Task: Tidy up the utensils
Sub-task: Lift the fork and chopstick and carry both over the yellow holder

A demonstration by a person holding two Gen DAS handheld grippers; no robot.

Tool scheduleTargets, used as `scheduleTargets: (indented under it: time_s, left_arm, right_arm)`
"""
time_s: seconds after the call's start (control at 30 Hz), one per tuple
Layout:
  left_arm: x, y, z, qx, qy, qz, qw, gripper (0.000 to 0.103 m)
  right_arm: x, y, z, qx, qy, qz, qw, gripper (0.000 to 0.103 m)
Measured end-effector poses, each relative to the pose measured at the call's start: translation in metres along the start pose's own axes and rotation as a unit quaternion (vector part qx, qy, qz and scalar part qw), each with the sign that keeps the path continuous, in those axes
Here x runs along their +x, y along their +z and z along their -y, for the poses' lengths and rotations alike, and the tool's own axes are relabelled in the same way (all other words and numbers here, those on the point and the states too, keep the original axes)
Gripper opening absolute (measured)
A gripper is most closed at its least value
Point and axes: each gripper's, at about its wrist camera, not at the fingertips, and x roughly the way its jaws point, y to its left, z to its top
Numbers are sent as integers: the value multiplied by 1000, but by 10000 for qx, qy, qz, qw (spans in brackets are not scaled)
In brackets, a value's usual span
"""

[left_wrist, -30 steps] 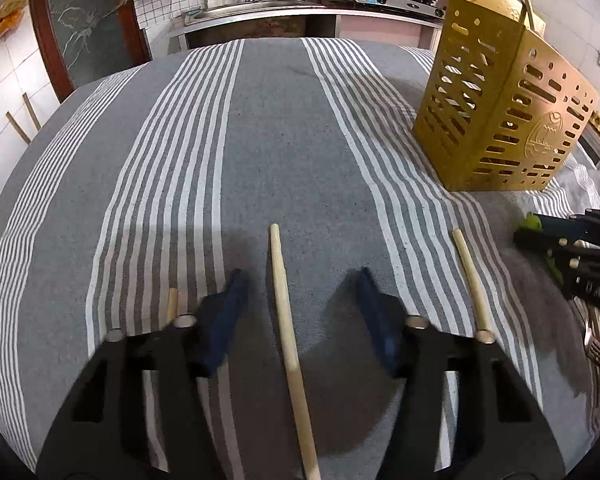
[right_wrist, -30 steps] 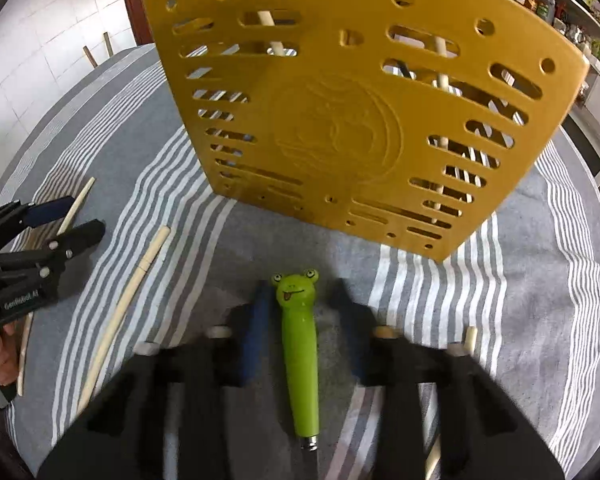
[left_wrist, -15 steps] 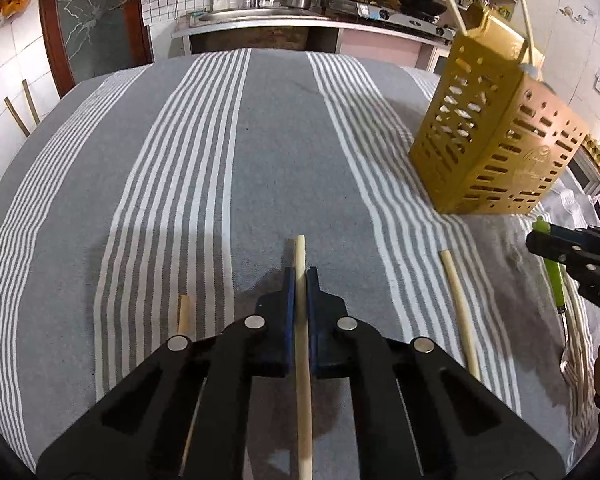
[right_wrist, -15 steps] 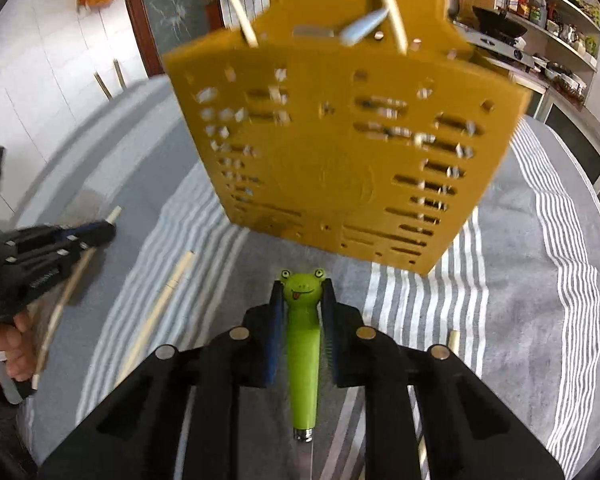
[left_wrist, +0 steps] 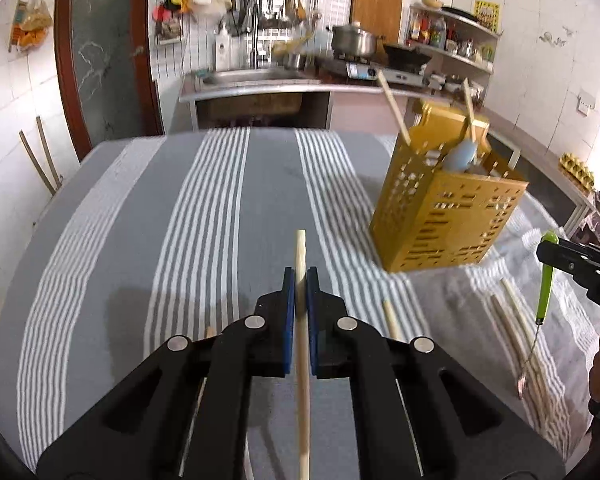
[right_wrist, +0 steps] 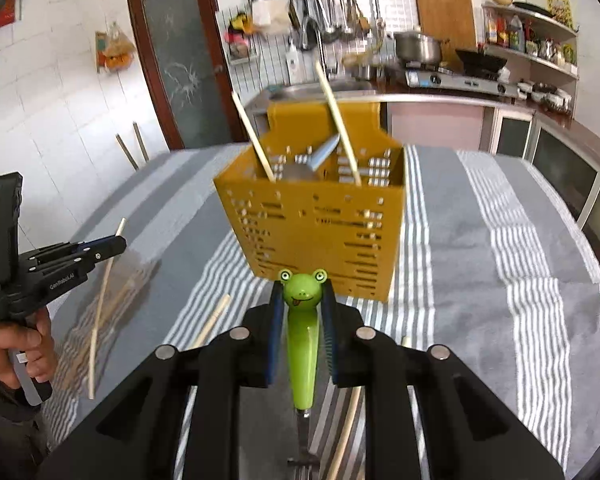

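My left gripper (left_wrist: 298, 286) is shut on a pale wooden chopstick (left_wrist: 301, 252) and holds it above the striped cloth. My right gripper (right_wrist: 302, 300) is shut on a green frog-handled fork (right_wrist: 302, 328), lifted off the table. The fork also shows in the left wrist view (left_wrist: 546, 280), hanging from the right gripper. The yellow perforated utensil holder (left_wrist: 444, 216) stands ahead and right of the left gripper. In the right wrist view the holder (right_wrist: 320, 224) is straight ahead, holding two chopsticks (right_wrist: 336, 120) and a metal utensil.
Loose chopsticks lie on the grey striped cloth (left_wrist: 204, 216): one (left_wrist: 390, 316) right of the left gripper, a pair (left_wrist: 516, 320) further right, one (right_wrist: 214, 320) left of the right gripper. A kitchen counter (left_wrist: 260, 88) lies beyond the table.
Both grippers closed from open, the left on the chopstick, the right on the frog fork. Both then rose off the cloth with their utensils, and the holder now appears further away.
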Motion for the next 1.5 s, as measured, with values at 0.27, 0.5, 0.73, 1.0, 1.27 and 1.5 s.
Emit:
scheduleTargets:
  time_s: [0.27, 0.5, 0.73, 1.0, 1.27, 1.5]
  left_arm:
    - [-36, 8, 8, 3, -26, 502, 9987, 4]
    - [-61, 16, 26, 215, -33, 916, 9956, 4]
    - [-77, 32, 35, 238, -93, 1234, 9920, 4]
    - [-92, 56, 48, 278, -234, 1530, 9875, 4]
    - [-102, 79, 63, 296, -359, 1773, 9831, 4]
    - [-107, 87, 69, 320, -424, 1903, 9803, 4]
  right_arm:
    - [-27, 8, 2, 35, 18, 394, 9992, 19]
    - [-47, 17, -1, -52, 27, 710, 9975, 19]
    - [-69, 29, 1, -78, -1, 1018, 9948, 19]
    - [-98, 46, 2, -180, -110, 1270, 9917, 19]
    - [-121, 63, 3, -290, -136, 1583, 9869, 19]
    - [-126, 74, 1, -370, -161, 1663, 9853, 19]
